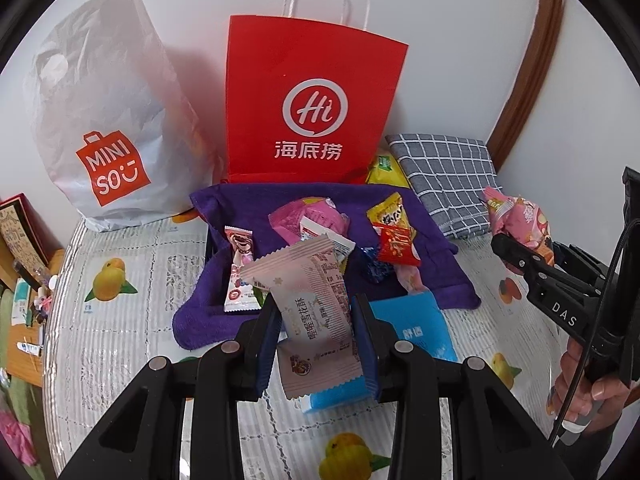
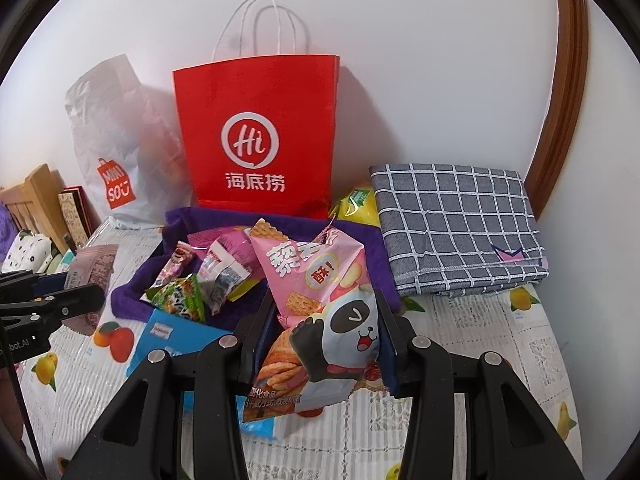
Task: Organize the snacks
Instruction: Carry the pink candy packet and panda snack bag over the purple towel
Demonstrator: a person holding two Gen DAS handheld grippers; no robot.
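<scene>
Fruit-print tablecloth (image 1: 120, 344) under pale-pink snowflake-crisp packet (image 1: 316, 308)

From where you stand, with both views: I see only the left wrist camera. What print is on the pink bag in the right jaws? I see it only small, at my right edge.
Observer: The pink snack bag shows a cartoon panda on its lower half, and the right gripper is shut on it.
Operator: Does anything green lie on the purple cloth? I see none.
Observer: Yes. A small green packet lies at the front edge of the purple cloth, above the blue pack.
Operator: Is the checked cloth plain?
Observer: No. The grey checked cloth has a small purple cat-ear emblem near its front right corner.
</scene>
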